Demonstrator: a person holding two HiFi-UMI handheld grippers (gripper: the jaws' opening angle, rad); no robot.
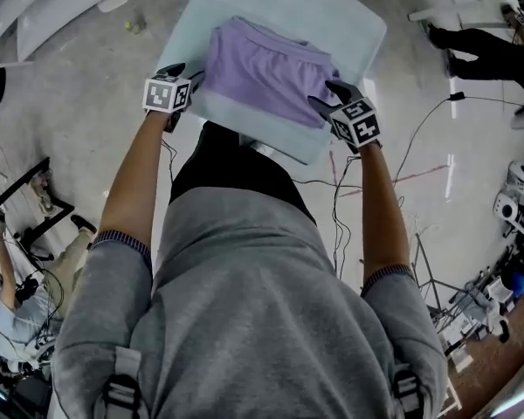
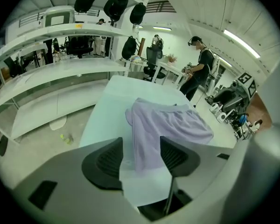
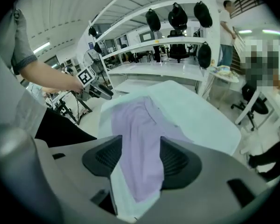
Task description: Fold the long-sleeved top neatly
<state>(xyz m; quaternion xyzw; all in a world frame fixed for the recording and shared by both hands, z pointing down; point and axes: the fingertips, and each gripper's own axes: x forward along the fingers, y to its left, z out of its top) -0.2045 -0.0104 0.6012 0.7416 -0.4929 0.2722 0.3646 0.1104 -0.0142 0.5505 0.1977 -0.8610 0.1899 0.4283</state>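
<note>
Nearest, the person's forearms reach out over the table's near edge. The left gripper stands at the folded garment's left side with its jaws well apart and nothing held; the pads are clear of the cloth. The right gripper stands at the garment's right side, jaws likewise apart and empty. Between them the long-sleeved top, lilac, lies folded into a compact rectangle on the pale table, close to its near edge. Beyond the table a person stands by workbenches.
</note>
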